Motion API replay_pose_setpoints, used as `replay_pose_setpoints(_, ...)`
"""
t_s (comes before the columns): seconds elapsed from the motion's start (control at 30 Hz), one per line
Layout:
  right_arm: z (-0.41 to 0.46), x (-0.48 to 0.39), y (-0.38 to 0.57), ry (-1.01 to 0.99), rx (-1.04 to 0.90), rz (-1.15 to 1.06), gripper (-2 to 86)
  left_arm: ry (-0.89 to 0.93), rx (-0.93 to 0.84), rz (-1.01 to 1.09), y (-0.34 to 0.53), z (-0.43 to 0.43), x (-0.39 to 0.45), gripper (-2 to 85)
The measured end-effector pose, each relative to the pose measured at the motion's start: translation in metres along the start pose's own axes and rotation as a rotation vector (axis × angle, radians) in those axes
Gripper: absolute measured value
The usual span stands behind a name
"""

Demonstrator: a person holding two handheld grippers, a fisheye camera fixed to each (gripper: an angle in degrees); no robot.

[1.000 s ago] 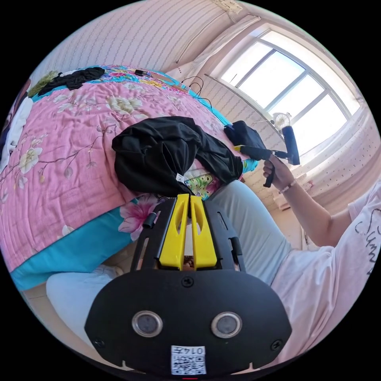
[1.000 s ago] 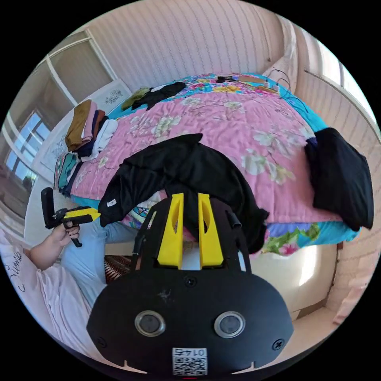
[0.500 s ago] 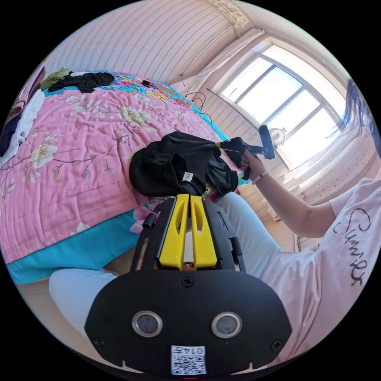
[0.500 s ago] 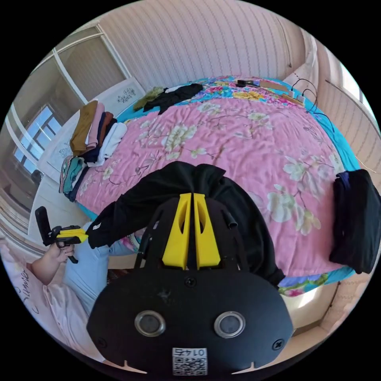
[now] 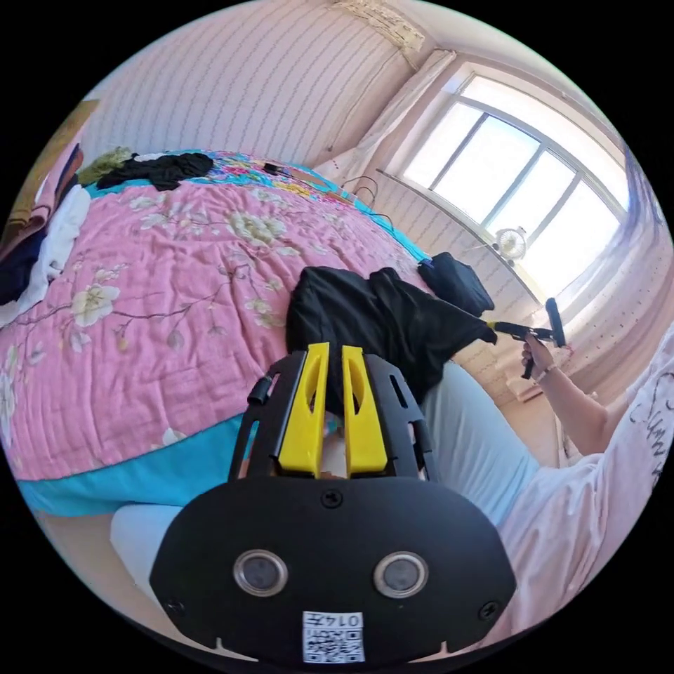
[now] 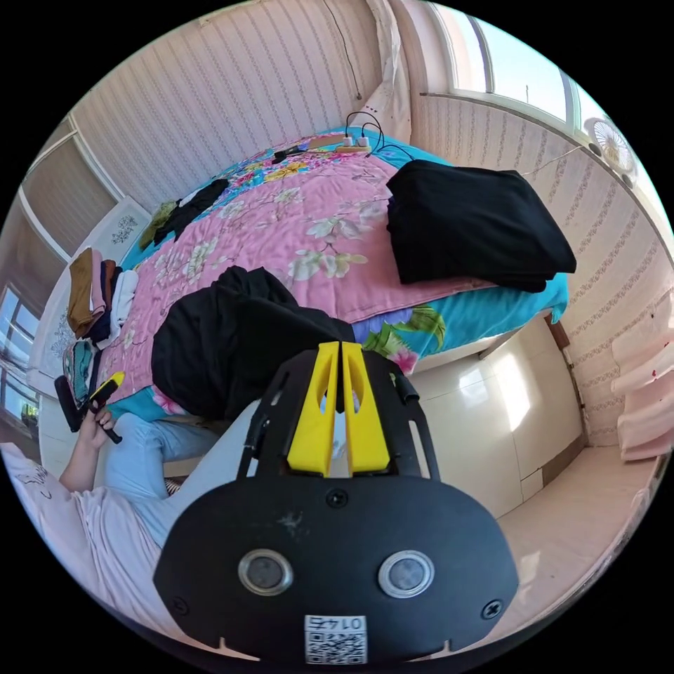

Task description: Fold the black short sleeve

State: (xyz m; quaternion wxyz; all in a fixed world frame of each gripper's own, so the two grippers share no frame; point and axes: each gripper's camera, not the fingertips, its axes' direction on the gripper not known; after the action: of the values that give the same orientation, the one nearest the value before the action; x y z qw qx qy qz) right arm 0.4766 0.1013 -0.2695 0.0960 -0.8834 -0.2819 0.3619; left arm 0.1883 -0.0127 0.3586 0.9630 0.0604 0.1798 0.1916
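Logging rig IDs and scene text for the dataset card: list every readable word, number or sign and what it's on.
No text reads cleanly enough to quote.
White code sticker on the left hand-held gripper black housing: short mirrored characters, too small to read.
Matching white sticker on the right hand-held gripper housing: likewise unreadable.
Dark cursive print on the person's pale pink T-shirt: cut off at the picture edge, illegible.

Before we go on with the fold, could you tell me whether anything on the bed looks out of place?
The black short sleeve is bunched in a crumpled heap at the edge of the pink floral quilt, not spread flat. The right claw is shut on a corner of it, and the left claw has let go.
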Motion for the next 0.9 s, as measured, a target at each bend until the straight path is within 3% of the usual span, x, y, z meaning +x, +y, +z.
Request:
replay_pose_setpoints(0.07,-0.016,0.006,0.005,-0.003,0.015,0.001,0.1,-0.021,-0.032,-0.071,-0.006,0.017,-0.017,7.0)
replay_pose_setpoints(0.23,-0.057,0.010,0.013,-0.052,0.097,-0.003,0.1,0.292,-0.207,-0.282,-0.020,0.076,-0.046,1.5)
replay_pose_setpoints(0.37,-0.118,0.012,0.016,-0.140,0.269,-0.031,0.1,0.392,0.023,-0.281,-0.033,0.016,-0.052,-0.8)
replay_pose_setpoints(0.57,-0.223,0.007,0.017,-0.246,0.591,-0.110,0.1,0.421,0.434,-0.110,-0.062,-0.148,-0.040,-1.0)
replay_pose_setpoints(0.73,-0.297,-0.001,0.013,-0.230,0.776,-0.181,0.0,0.344,0.683,0.096,-0.079,-0.275,-0.014,-1.0)
replay_pose_setpoints(0.9,-0.335,-0.013,-0.006,-0.222,0.845,-0.241,-0.1,0.186,0.762,0.170,-0.094,-0.340,-0.011,-1.0)
